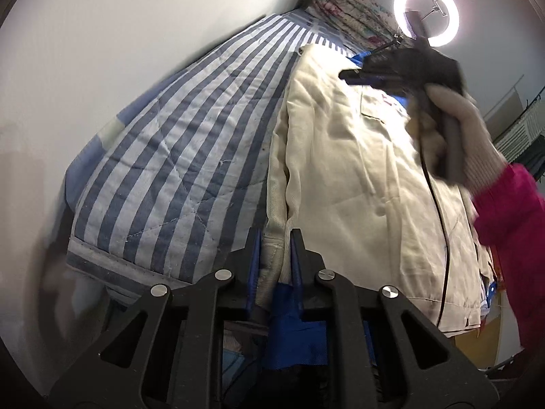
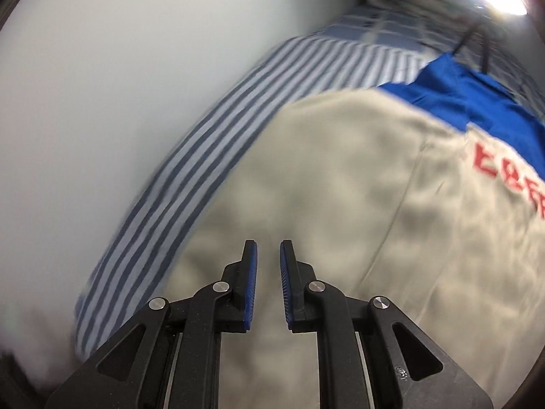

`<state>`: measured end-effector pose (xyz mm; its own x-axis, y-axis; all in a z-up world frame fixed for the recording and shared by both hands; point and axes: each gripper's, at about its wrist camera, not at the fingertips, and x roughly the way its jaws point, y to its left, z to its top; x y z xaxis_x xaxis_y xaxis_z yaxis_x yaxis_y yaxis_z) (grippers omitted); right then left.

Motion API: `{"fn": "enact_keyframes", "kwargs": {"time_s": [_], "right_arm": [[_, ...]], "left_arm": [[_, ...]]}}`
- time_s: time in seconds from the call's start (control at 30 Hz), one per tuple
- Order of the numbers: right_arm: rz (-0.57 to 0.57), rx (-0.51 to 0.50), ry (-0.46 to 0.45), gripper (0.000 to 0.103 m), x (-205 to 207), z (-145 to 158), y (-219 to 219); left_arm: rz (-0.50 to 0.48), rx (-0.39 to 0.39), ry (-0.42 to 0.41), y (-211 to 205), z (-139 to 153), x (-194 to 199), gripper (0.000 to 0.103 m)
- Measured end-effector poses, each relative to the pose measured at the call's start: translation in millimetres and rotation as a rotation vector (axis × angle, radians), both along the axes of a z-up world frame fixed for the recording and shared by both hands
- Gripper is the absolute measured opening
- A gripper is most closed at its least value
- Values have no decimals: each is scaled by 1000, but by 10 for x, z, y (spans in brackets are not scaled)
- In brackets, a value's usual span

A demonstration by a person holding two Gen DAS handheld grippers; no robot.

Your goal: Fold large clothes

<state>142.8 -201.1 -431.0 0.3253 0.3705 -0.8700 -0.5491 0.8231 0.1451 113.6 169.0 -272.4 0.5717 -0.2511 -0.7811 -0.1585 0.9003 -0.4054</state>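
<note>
My left gripper (image 1: 275,238) points down at the near hem of the cream jacket (image 1: 357,170); its two blue-padded fingers (image 1: 253,272) stand close together with the jacket's thick folded edge caught between them, and the pads press on that cloth, so I read it as a pinch; some blue fabric of the same garment bunches low between the fingers. The jacket lies spread flat on the bed, on a blue-and-white striped quilt (image 1: 170,143) that runs along a pale wall (image 1: 102,51); its blue collar (image 2: 477,102) is at the far end, and red lettering (image 2: 504,177) sits on the chest just below that collar. My right gripper (image 2: 268,248) hangs over the jacket's middle; in its own camera the jaws stand a narrow slit apart with only air between them, nothing gripped. That picture is smeared, so I cannot tell whether the tips touch the cloth or float just above it. From the left camera I see my right hand (image 1: 470,126) in a pale knitted glove with a pink sleeve (image 1: 511,221), holding that gripper near the collar end; a ring light (image 1: 425,13) glows beyond it, beside a rolled floral blanket (image 1: 347,10) at the head of the bed
</note>
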Motion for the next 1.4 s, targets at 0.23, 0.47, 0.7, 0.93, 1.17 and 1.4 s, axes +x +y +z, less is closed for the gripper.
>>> {"fn": "enact_keyframes", "kwargs": {"time_s": [0.23, 0.47, 0.7, 0.93, 1.17, 1.4], "right_arm": [[-112, 29, -17, 12, 789, -152, 158], [-159, 48, 2, 12, 1077, -512, 306], [-126, 9, 162, 57, 923, -230, 296], [48, -117, 271, 64, 70, -110, 664], [93, -276, 218, 59, -251, -232, 974], [36, -162, 211, 5, -250, -92, 589]], "left_arm": [[-4, -21, -10, -15, 40, -1, 14], [-13, -41, -27, -4, 92, -2, 14], [-71, 13, -82, -175, 253, -54, 14], [-116, 67, -119, -366, 375, -93, 13], [-168, 161, -133, -608, 461, -111, 13], [-226, 235, -148, -941, 565, -105, 13]]}}
